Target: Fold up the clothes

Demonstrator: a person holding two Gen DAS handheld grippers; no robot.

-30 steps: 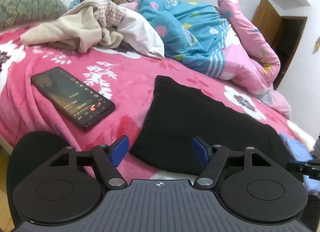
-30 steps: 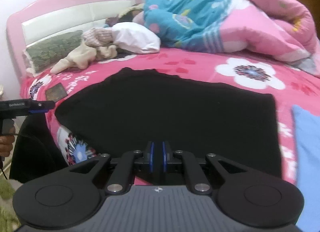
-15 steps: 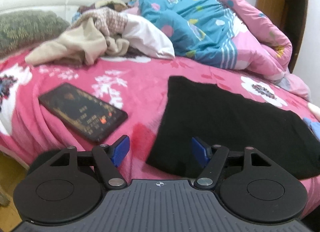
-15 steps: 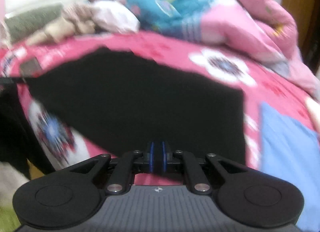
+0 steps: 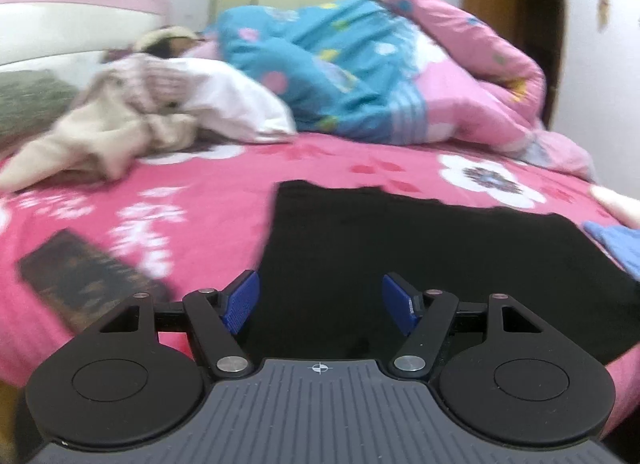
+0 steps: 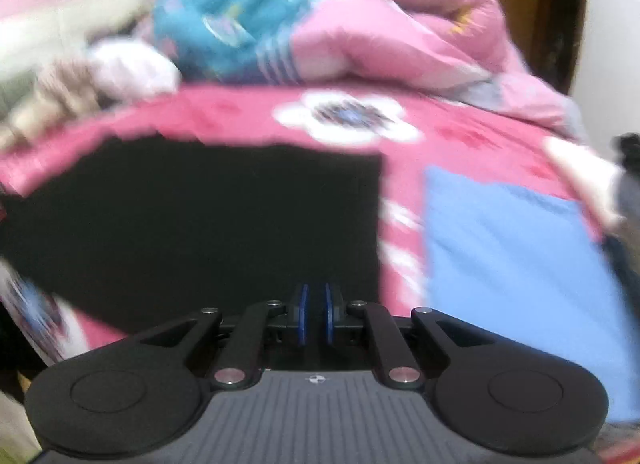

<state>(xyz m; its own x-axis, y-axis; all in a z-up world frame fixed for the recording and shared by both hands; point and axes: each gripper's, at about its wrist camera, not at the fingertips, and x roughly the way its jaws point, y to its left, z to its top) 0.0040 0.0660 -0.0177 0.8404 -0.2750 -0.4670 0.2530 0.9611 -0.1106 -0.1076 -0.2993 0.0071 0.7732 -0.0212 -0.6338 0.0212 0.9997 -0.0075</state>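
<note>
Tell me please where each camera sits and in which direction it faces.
Left wrist: sits behind the open left gripper, faces across the bed toward the quilt; the phone lies left.
Right wrist: sits behind the shut right gripper, faces the same way; the blue cloth lies right.
Shared: the black garment, pink bedspread.

We can read no text, brand, number or label in either view. The phone (image 5: pixel 90 280) on the pink bedspread (image 5: pixel 320 160) shows a lit screen, but motion blur smears it past reading. We find only a small crosshair sign on the grey ribbed housing of the left gripper (image 5: pixel 320 300) and right gripper (image 6: pixel 314 314)
</note>
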